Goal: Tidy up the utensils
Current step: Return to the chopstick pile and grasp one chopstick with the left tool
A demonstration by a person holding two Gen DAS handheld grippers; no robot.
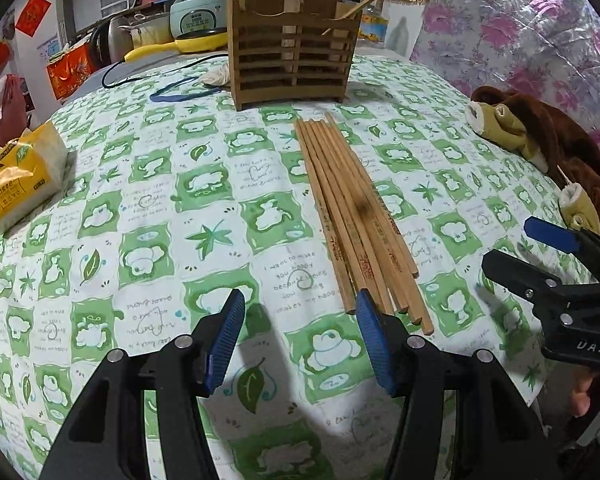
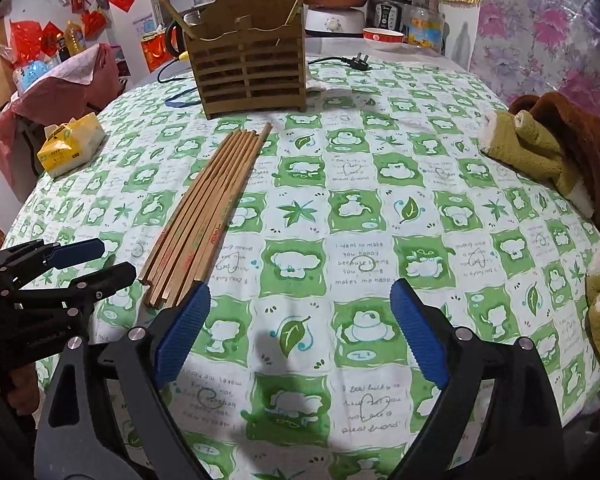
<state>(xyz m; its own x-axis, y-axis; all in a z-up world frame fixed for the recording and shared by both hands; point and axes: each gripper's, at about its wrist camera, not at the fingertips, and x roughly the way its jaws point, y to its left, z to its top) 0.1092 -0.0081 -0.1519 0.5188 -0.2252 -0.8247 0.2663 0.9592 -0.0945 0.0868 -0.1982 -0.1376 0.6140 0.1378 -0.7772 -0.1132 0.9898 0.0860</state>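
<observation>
Several wooden chopsticks [image 1: 356, 216] lie side by side in a bundle on the green-and-white tablecloth, also in the right wrist view [image 2: 208, 208]. A slatted wooden utensil holder [image 1: 292, 48] stands behind them, with two chopsticks standing in it [image 2: 246, 64]. My left gripper [image 1: 300, 332] is open and empty, its right pad by the bundle's near ends. My right gripper [image 2: 300, 320] is open and empty, to the right of the bundle. Each gripper shows in the other's view: the right [image 1: 540, 256], the left [image 2: 84, 264].
A yellow tissue pack [image 1: 20, 176] lies at the left. A brown and olive plush garment [image 1: 540, 140] lies at the right table edge. A black cable with plug [image 2: 356, 62], a blue band [image 1: 180, 94], cookers and a bottle stand behind the holder.
</observation>
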